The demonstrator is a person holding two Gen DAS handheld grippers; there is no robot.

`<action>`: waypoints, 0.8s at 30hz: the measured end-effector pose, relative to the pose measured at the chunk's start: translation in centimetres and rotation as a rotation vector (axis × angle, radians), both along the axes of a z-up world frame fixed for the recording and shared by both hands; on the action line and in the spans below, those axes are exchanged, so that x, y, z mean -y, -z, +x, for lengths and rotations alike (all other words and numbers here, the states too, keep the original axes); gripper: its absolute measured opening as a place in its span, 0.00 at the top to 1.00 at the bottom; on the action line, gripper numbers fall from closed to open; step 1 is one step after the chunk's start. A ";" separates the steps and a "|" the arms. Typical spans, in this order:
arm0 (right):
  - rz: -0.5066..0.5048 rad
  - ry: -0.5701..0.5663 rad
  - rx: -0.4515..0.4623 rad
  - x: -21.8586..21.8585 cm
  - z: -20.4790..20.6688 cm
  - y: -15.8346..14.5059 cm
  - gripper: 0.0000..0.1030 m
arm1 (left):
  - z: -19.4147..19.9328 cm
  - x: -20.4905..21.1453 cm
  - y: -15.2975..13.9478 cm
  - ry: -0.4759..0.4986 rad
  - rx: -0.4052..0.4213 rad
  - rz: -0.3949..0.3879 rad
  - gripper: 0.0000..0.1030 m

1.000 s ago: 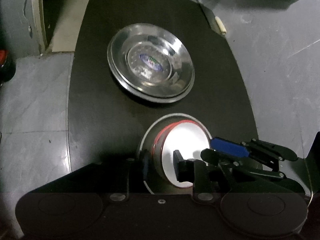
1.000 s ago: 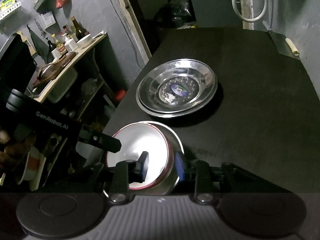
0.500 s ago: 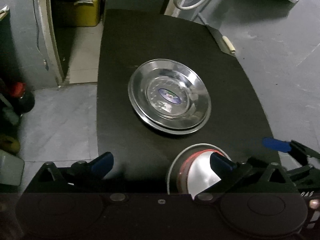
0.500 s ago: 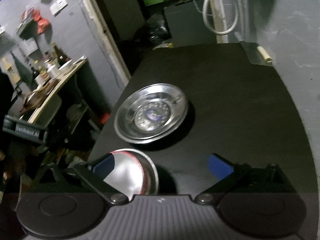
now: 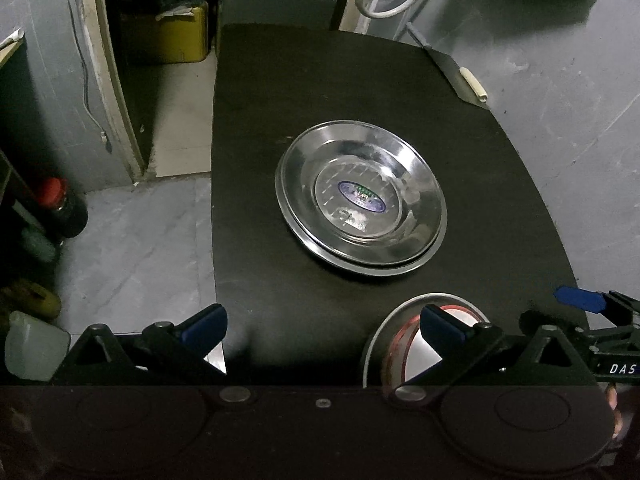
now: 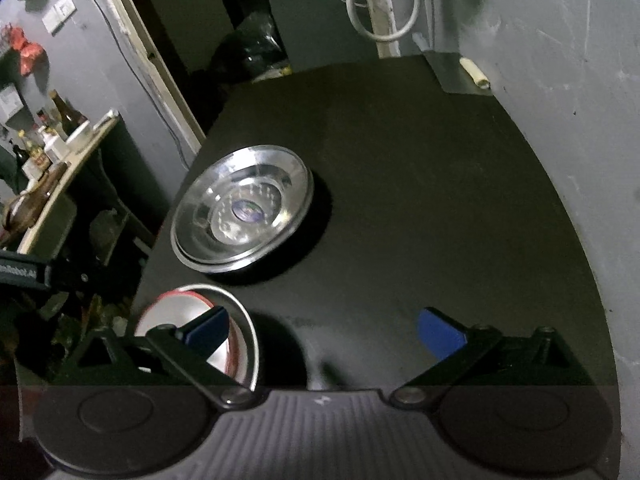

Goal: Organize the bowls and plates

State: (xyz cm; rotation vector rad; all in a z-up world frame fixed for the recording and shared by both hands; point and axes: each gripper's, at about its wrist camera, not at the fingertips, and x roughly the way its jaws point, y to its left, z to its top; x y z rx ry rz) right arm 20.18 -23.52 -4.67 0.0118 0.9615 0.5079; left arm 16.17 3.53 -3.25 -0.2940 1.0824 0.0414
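Stacked steel plates (image 5: 362, 198) (image 6: 242, 214) lie in the middle of the black table (image 5: 280, 88) (image 6: 420, 168). Nearer me stands a red-rimmed white bowl nested in a steel bowl (image 5: 408, 346) (image 6: 196, 324) at the table's front edge. My left gripper (image 5: 324, 326) is open and wide, its right finger over the bowls' left rim, not pressing. My right gripper (image 6: 324, 330) is open too, its left finger above the bowls, its right finger over bare table. The right gripper's blue tip (image 5: 578, 299) shows at the right of the left wrist view.
A cream roll (image 5: 473, 83) (image 6: 475, 71) lies on a metal sheet at the table's far right corner. Grey wall runs along the right. Left of the table are a red-capped dark bottle (image 5: 64, 212), a yellow box (image 5: 176, 38) and a cluttered shelf (image 6: 52, 148).
Both grippers let go of the nested bowls and opened wide. Both drew back and tilted up, so the plates and far table edge now show more fully.
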 end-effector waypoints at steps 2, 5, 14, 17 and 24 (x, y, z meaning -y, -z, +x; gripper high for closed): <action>-0.013 0.002 -0.011 0.0 -0.1 0.2 0.00 | 0.0 0.0 0.1 0.003 -0.002 0.002 0.01; -0.027 0.000 -0.023 -0.1 -0.4 0.4 0.00 | 0.0 0.1 0.3 0.008 -0.009 0.008 0.01; -0.074 -0.008 -0.051 -0.5 -0.6 0.8 0.00 | -0.2 0.0 0.7 0.023 -0.037 0.047 0.01; -0.120 -0.005 -0.060 -0.8 -0.7 1.0 0.00 | -0.4 -0.2 0.9 0.027 -0.049 0.057 0.01; -0.151 -0.008 -0.083 -0.9 -0.7 1.2 0.00 | -1.3 -0.7 1.6 0.025 -0.084 0.068 0.01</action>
